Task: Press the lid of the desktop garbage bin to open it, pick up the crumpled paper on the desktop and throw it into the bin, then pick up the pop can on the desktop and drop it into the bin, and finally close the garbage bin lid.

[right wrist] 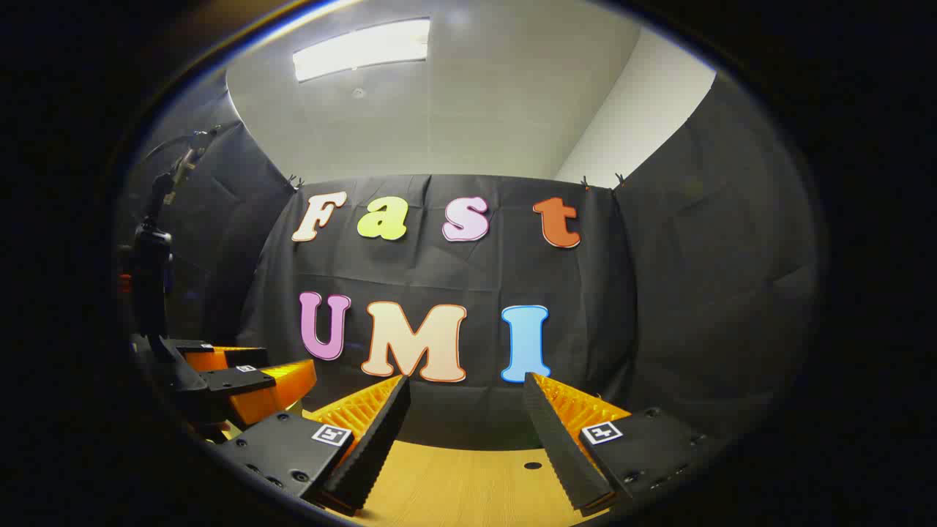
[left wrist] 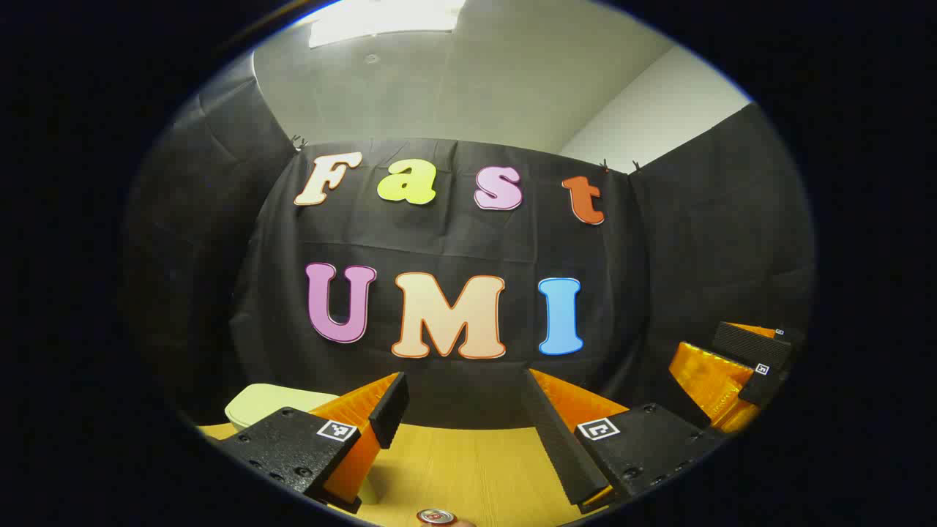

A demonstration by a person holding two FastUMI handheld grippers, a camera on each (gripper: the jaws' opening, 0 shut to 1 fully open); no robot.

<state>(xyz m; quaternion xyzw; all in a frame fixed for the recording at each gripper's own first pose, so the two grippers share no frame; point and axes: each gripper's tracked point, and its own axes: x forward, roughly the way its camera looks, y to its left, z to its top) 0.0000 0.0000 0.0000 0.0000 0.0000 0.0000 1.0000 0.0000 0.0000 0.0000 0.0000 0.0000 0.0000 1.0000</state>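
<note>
- Left gripper view: left gripper (left wrist: 465,410) held level above the pale wooden worktop (left wrist: 468,468), fingers spread wide, nothing between them.
- Low at the near edge, just beneath the gap between those fingers: round silver-and-red top of the metal pop can (left wrist: 437,517), standing upright by the look of the lid, body hidden.
- Behind the left finger: pale cream plastic desktop garbage bin (left wrist: 274,401), lid seemingly flat and down; mostly hidden, so latch state uncertain.
- At far right of the same view: right gripper (left wrist: 739,373), raised off the worktop, fingers apart with nothing held.
- Right gripper view: right gripper's own fingers wide open over bare wood near a small dark hole (right wrist: 533,465) in the surface; left gripper off to the left, likewise open.
- Crumpled paper: position impossible to tell from these views.
- Judged stage: very start, lid press not yet made.
- Handling guess, bin lid: light spring-latch plastic, best pushed with one finger tip near the middle; whole bin likely to slide if shoved sideways.
- Handling guess, can: thin, smooth, light if empty, easily dented; best taken across the mid-body with a moderate squeeze, not by the rim.
</note>
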